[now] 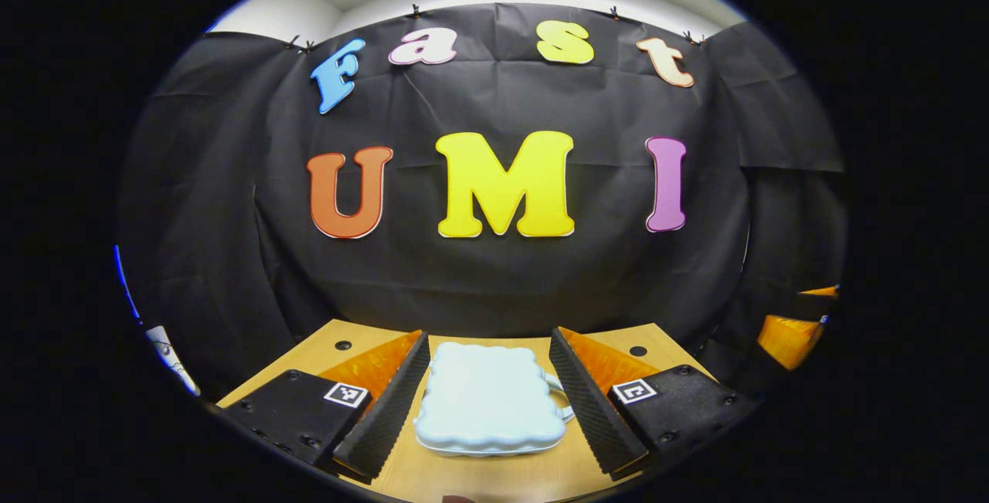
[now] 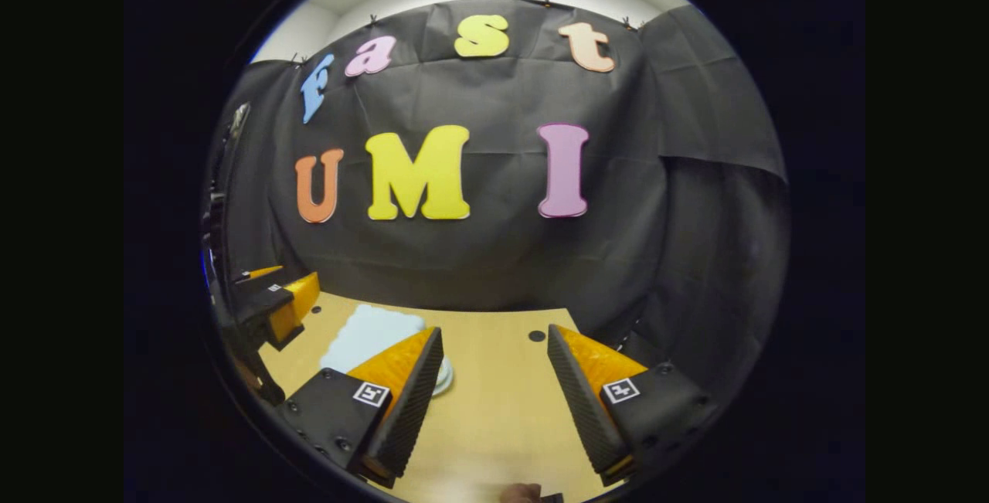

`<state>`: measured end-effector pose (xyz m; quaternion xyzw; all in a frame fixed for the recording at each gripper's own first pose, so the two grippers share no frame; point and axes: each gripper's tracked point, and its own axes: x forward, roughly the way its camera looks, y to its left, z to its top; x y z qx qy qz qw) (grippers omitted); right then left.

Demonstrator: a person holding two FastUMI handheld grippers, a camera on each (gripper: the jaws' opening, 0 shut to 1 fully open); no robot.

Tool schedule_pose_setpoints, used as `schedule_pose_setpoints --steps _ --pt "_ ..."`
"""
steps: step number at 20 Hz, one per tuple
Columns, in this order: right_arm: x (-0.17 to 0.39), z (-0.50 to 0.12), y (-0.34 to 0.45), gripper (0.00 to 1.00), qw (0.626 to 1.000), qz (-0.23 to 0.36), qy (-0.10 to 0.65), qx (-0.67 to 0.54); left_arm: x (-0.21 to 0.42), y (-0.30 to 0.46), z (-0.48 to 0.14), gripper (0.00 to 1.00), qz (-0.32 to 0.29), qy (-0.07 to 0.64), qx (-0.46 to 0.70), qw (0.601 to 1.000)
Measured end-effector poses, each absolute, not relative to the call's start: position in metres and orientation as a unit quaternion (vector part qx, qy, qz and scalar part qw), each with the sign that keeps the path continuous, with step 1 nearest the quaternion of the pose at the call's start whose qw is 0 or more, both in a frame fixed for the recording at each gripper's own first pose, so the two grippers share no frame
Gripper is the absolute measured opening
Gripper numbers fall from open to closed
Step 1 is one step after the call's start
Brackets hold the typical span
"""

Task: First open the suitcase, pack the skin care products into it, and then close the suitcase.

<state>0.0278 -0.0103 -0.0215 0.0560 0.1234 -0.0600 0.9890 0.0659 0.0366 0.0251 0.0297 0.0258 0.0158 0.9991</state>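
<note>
Suitcase (image 1: 490, 399) lies shut and flat on the surface (image 1: 494, 472), dead ahead of the left tool (image 1: 490, 395), framed between its spread fingers, handle toward that tool's right finger. Right tool (image 2: 494, 395) (also released, holding nothing) has the case off past its left finger, so the left is nearer.

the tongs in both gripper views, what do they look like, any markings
Left tongs: two wedge-shaped fingers with ribbed inner faces, each on a black block fixed with screws and bearing a small square black-and-white tag. Right tongs have the same build, with a tag on each block. No cables or sleeves visible.
</note>
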Motion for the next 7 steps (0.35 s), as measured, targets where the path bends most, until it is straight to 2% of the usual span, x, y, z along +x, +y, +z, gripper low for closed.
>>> schedule_pose_setpoints --steps 7 --pt "0.017 -0.002 0.079 0.81 0.994 -0.019 0.104 0.037 0.032 0.097 0.023 0.99 0.022 0.025 0.035 0.999"
